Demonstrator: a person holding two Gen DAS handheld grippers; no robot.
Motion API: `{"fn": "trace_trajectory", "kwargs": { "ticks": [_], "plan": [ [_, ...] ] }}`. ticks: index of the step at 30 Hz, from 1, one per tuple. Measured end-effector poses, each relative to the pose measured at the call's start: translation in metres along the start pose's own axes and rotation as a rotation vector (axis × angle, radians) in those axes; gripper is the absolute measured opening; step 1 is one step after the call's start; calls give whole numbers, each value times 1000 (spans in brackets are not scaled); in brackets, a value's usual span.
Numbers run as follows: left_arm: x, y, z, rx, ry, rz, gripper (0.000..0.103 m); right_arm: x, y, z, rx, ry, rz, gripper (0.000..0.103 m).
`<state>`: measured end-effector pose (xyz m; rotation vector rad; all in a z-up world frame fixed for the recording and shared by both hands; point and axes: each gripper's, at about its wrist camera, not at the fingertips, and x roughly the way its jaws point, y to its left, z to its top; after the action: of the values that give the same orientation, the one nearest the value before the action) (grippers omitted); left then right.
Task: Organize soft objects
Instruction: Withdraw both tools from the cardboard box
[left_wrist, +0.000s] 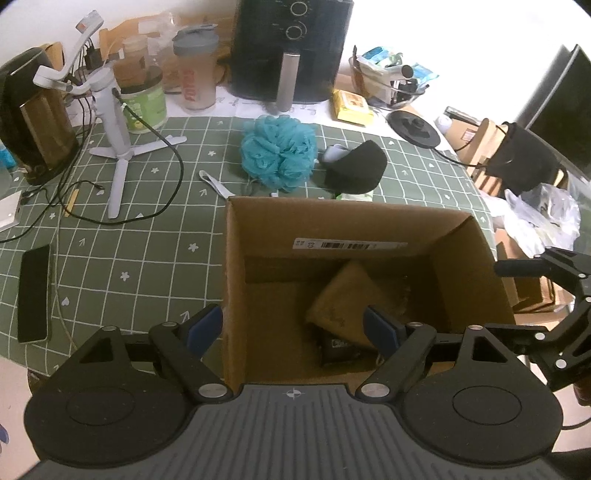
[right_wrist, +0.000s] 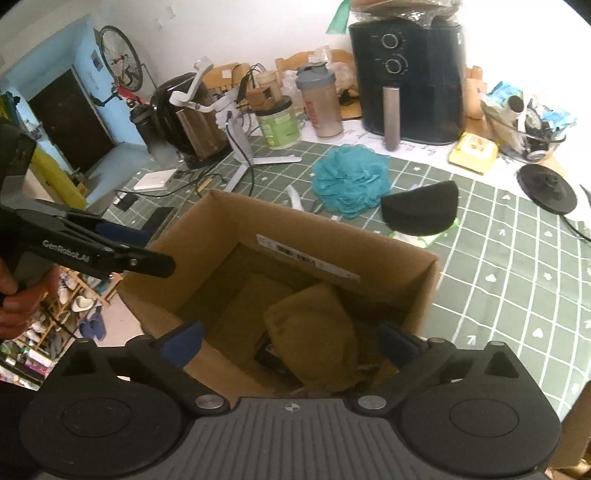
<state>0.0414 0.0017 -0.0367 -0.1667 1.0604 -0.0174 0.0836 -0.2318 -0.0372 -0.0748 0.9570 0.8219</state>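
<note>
An open cardboard box (left_wrist: 236, 280) (right_wrist: 424, 295) stands on the green checked tablecloth. Inside lie a mustard-brown soft cloth (left_wrist: 347, 299) (right_wrist: 314, 332) and a dark item (left_wrist: 338, 349) beneath it. Behind the box lie a teal bath pouf (left_wrist: 279, 151) (right_wrist: 351, 179) and a black soft pad (left_wrist: 356, 168) (right_wrist: 421, 212). My left gripper (left_wrist: 293, 330) is open and empty over the box's near left wall. My right gripper (right_wrist: 290, 341) is open and empty above the box's opening. The right gripper also shows in the left wrist view (left_wrist: 554, 306), and the left gripper in the right wrist view (right_wrist: 122, 251).
A black air fryer (left_wrist: 291, 48) (right_wrist: 410, 74), shaker bottle (left_wrist: 195, 70), green tub (left_wrist: 144, 105), kettle (left_wrist: 33, 114) and white tripod stand (left_wrist: 114, 122) with cables crowd the back. A phone (left_wrist: 35, 293) lies at left. A glass bowl of clutter (right_wrist: 524, 122) and yellow pack (right_wrist: 474, 151) sit back right.
</note>
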Motion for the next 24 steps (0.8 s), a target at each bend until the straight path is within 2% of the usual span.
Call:
{"fn": "trace_trajectory", "kwargs": {
  "ticks": [6,24],
  "plan": [
    [0,-3,1,9,-6,15,84,-2,-8,-3,18,-10,-74,103],
    [3,1,12,28,-49,-25,84,-5,-39,4,115,-51,-167,103]
  ]
}}
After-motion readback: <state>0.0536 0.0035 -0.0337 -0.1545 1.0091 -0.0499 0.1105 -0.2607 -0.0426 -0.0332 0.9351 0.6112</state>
